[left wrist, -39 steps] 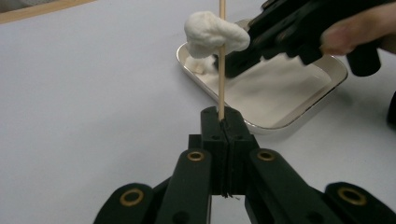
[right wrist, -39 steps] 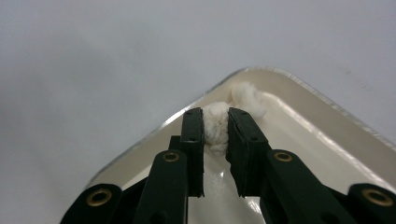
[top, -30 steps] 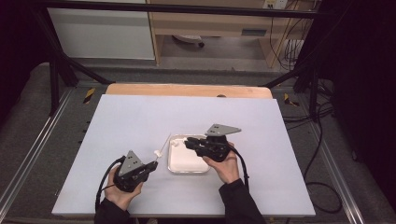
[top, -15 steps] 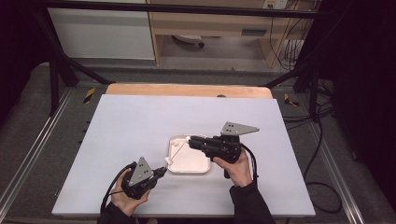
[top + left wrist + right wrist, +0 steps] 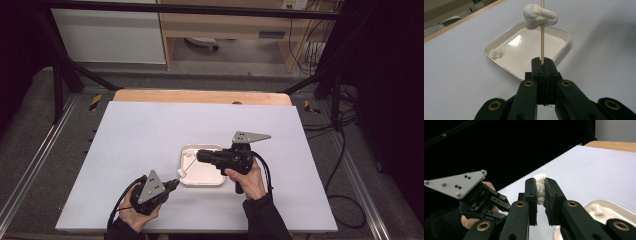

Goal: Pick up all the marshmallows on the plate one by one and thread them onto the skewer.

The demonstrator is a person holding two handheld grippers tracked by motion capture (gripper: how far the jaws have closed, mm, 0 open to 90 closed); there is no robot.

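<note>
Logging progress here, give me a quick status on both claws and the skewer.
Left claw shut on thin wooden skewer, white cotton ball threaded on. Right claw pinching second white cotton ball, jaws just closing. Nothing blocking.

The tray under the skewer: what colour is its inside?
Cream-white tray, clearest in the left gripper view.

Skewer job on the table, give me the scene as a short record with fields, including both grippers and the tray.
left gripper: shut on the wooden skewer
skewer load: one white marshmallow threaded on it
right gripper: jaws have just been closing, pressing a second marshmallow
tray: white, square, between the grippers
in tray: one small white piece near a corner
table: white top
</note>
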